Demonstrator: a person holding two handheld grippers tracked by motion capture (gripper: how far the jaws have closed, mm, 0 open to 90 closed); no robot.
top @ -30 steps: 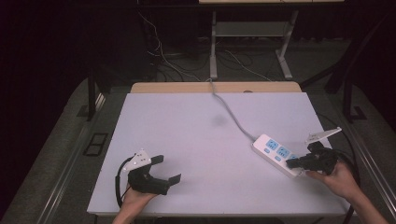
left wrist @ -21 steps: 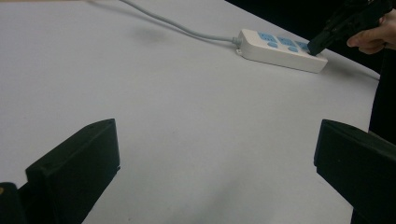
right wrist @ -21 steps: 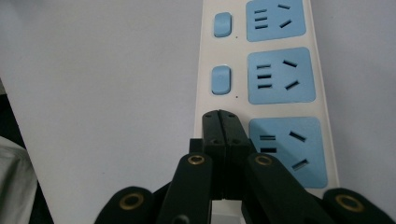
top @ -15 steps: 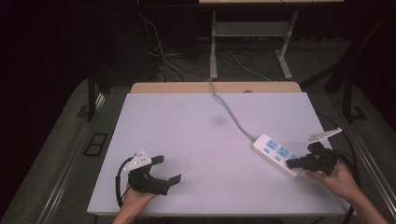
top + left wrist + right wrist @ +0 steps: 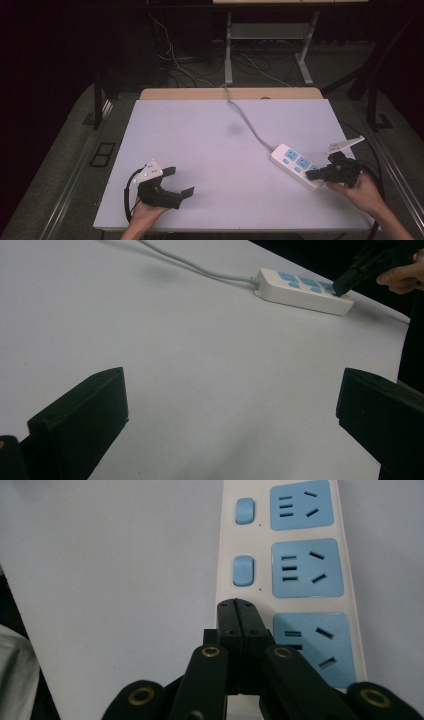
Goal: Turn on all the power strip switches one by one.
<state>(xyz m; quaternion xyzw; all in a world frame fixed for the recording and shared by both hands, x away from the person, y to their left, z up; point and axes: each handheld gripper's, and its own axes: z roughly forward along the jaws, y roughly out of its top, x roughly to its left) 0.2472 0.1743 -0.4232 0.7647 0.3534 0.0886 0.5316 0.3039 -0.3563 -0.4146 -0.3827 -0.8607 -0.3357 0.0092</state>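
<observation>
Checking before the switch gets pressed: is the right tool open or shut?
Shut. In the right gripper view the right tool's jaws meet with no gap, over the power strip where its third switch would sit.

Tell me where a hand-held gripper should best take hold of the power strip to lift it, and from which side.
Probably across the short width of the power strip, near the cable end, coming down from above. It lies flat on the table, long and narrow, so only its two long side walls suit opposing jaws. The shut right hand-held gripper sits over the other end; the left hand-held gripper is open.
</observation>
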